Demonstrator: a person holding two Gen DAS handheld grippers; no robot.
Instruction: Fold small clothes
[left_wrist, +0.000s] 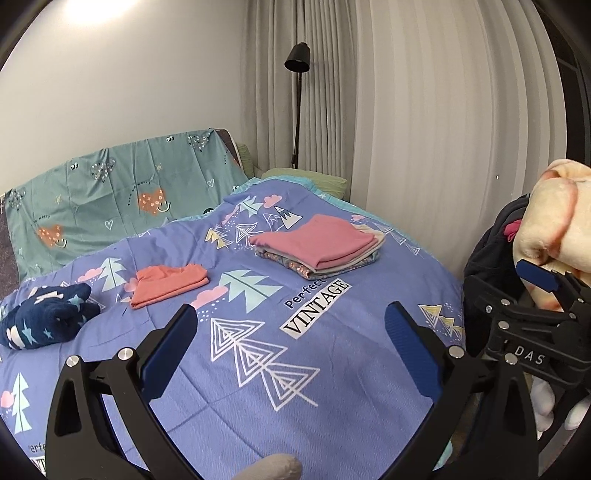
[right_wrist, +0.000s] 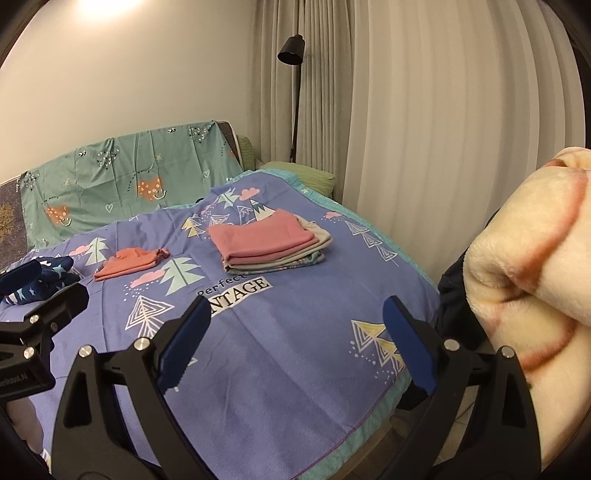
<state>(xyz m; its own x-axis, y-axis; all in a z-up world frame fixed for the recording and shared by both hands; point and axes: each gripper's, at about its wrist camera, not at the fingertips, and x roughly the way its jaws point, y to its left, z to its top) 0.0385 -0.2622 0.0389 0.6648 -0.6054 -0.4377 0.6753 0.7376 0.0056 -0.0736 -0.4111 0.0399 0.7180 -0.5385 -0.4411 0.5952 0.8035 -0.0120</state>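
A stack of folded clothes with a pink piece on top lies on the purple patterned bedspread. A folded coral garment lies to its left. A crumpled navy star-print garment lies at the far left. My left gripper is open and empty above the spread. My right gripper is open and empty too, and shows at the right edge of the left wrist view.
A cream fleece blanket sits on dark clothing at the right beside the bed. A teal sheet covers the headboard. A black floor lamp stands by the grey curtain.
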